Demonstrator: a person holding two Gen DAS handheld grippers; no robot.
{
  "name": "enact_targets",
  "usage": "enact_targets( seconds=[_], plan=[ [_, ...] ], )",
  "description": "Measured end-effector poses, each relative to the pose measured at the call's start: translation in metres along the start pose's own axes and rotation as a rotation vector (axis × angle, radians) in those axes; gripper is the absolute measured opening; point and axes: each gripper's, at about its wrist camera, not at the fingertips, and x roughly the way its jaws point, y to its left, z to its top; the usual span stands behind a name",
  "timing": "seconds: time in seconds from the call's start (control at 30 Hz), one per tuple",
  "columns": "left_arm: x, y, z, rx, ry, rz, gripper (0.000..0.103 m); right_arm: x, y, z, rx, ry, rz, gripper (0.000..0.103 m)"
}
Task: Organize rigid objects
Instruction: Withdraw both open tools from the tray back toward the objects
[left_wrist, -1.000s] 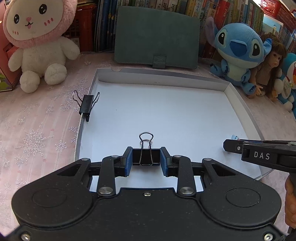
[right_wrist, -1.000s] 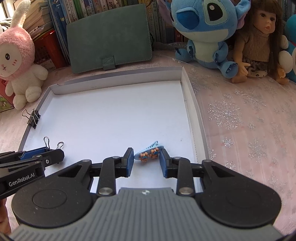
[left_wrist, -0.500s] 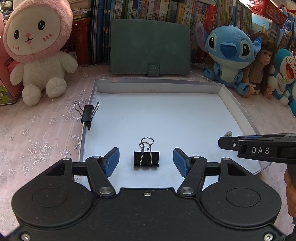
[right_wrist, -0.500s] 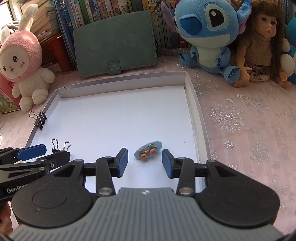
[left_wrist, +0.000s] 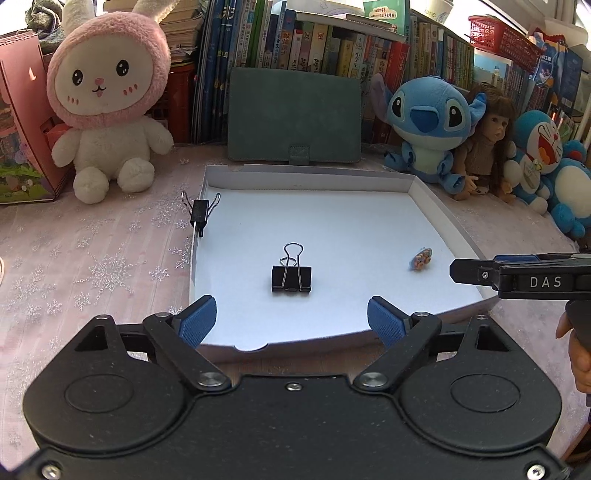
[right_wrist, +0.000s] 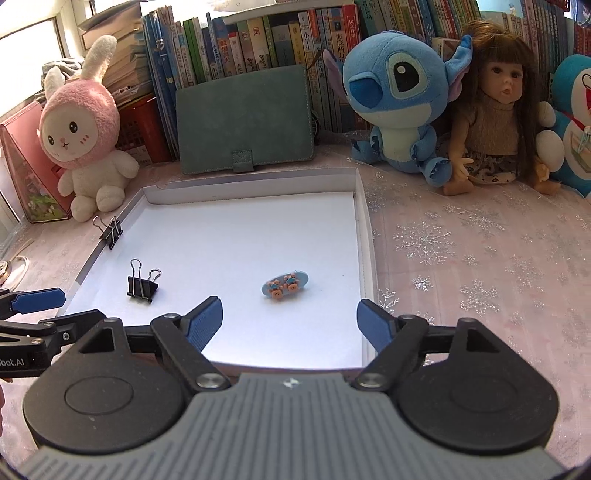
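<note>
Binder clip (left_wrist: 291, 274) and hair clip (right_wrist: 285, 284) lie loose in the tray (left_wrist: 428, 192); left tongs (left_wrist: 291, 322) and right tongs (right_wrist: 290, 320) have just opened wide, empty.

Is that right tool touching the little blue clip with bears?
Apart. The right wrist view shows the right tool open, with white tray floor between it and the blue clip.

Two items in white tray (left_wrist: 448, 218).
Black binder clip (left_wrist: 291, 277) upright, left-centre; blue hair clip (right_wrist: 285, 284) flat, right, well apart.
</note>
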Motion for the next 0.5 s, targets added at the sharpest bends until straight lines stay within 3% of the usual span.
enact_targets(
  seconds=[0.13,0.5],
  plan=[
    [-0.018,0.006,-0.018,-0.026,-0.015,-0.021,0.090,-0.018,-0.003,-0.015,-0.029,-0.050,0.016,0.090],
    [-0.050,0.016,-0.064,-0.065,-0.057,0.031,0.092,-0.051,-0.001,-0.058,-0.119,-0.146,0.010,0.098]
  ],
)
